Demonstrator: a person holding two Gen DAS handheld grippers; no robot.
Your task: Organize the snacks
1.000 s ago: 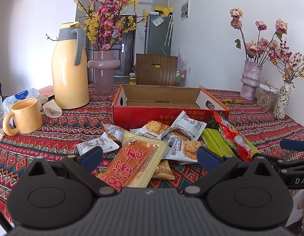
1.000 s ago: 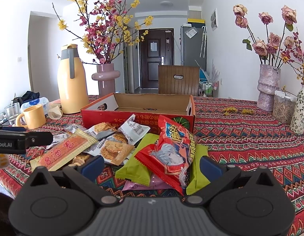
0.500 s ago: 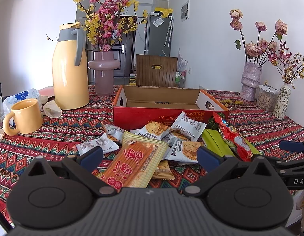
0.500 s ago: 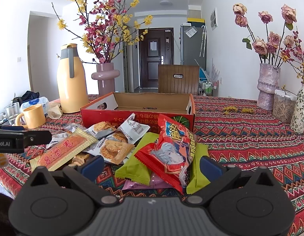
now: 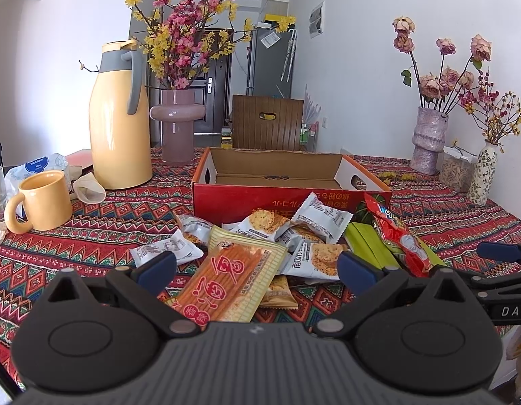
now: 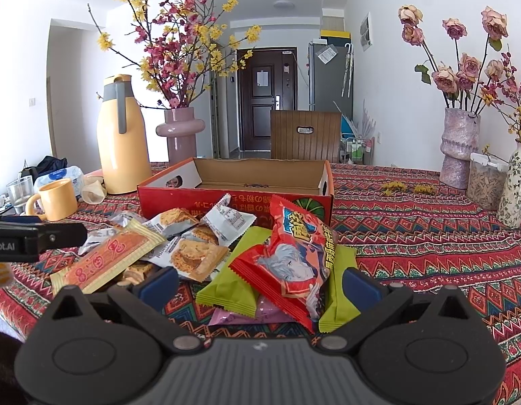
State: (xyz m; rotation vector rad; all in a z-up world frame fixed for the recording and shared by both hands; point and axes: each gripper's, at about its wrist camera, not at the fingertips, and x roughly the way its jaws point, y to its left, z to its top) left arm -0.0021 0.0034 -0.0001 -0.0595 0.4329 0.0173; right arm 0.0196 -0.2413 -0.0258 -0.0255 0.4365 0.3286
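A pile of snack packets lies on the patterned tablecloth in front of an empty red cardboard box [image 5: 287, 199] [image 6: 233, 202]. In the left wrist view, my left gripper [image 5: 257, 266] is open, its fingers either side of a long orange-and-yellow cracker packet [image 5: 226, 280]. White biscuit packets [image 5: 314, 253] lie behind it. In the right wrist view, my right gripper [image 6: 258, 281] is open around a red snack bag [image 6: 287, 263] that rests on green packets [image 6: 233, 280] and a purple packet [image 6: 247, 317]. Neither gripper holds anything.
A yellow thermos jug [image 5: 120, 118], a pink vase of blossoms [image 5: 177, 125] and a yellow mug [image 5: 41, 202] stand at the left. Vases with dried roses [image 6: 459, 148] and a clear jar [image 6: 486, 182] stand at the right. A wooden chair [image 6: 306, 138] is behind the box.
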